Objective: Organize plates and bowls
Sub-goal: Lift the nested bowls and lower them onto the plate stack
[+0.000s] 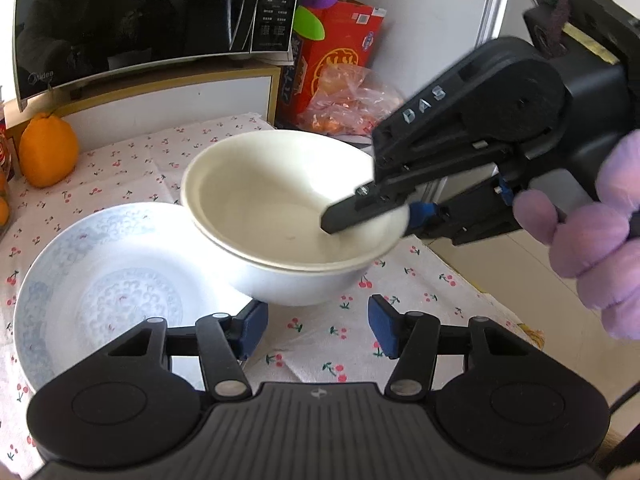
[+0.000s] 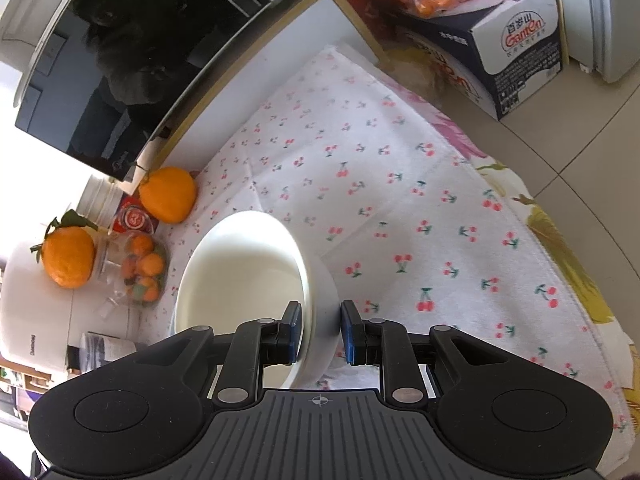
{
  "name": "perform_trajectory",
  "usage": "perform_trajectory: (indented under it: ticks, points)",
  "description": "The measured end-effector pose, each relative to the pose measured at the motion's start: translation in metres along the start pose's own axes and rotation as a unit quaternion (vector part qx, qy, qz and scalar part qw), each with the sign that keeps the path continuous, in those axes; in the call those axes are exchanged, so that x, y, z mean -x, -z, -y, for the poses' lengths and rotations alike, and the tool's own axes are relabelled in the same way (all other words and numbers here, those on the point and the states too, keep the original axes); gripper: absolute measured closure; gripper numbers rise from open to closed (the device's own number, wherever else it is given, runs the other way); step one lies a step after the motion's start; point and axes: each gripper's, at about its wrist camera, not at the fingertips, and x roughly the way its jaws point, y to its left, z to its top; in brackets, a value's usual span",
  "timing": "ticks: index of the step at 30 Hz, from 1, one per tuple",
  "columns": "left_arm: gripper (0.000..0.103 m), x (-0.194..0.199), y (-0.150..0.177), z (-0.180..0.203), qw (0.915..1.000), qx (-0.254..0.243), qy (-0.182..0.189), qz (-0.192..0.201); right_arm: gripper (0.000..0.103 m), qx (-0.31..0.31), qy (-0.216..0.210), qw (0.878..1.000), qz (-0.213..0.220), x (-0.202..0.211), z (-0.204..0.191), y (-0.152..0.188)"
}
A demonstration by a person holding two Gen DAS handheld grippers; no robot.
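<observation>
Two nested white bowls [image 1: 272, 208] hang tilted above the cherry-print cloth [image 1: 320, 360], their left side over the rim of a blue-patterned white plate [image 1: 100, 280] that lies on the cloth. My right gripper [image 1: 372, 220] comes in from the right, held by a purple-gloved hand [image 1: 592, 240], and is shut on the bowls' right rim. In the right wrist view its blue pads [image 2: 294, 328] clamp the wall of the bowls [image 2: 240, 272], one pad inside and one outside, at the right gripper [image 2: 320, 328]. My left gripper [image 1: 319, 326] is open just in front of the bowls with only cloth between its fingers.
A black microwave [image 1: 140, 20] stands at the back on a white cabinet. Oranges [image 2: 168, 194] and a clear tub of small fruit [image 2: 140, 268] sit at the left. A red box [image 1: 340, 48], a plastic bag [image 1: 352, 100] and a carton [image 2: 512, 52] stand past the cloth's far corner.
</observation>
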Motion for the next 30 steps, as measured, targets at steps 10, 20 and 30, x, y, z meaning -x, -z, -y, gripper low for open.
perform_trajectory:
  ticks: [10, 20, 30]
  points:
    - [0.046, 0.016, -0.002, -0.006, 0.9999, -0.003, -0.006, 0.011, 0.083, 0.002, -0.009, 1.0, -0.004, 0.0, -0.016, 0.005]
    - [0.043, 0.021, -0.004, -0.025, 0.9985, 0.002, -0.051, 0.021, 0.083, 0.013, -0.013, 1.0, -0.012, -0.008, -0.029, 0.011]
    - [0.043, 0.028, -0.001, -0.037, 0.9974, -0.004, -0.069, 0.022, 0.083, 0.023, -0.015, 0.999, -0.019, -0.02, -0.044, 0.015]
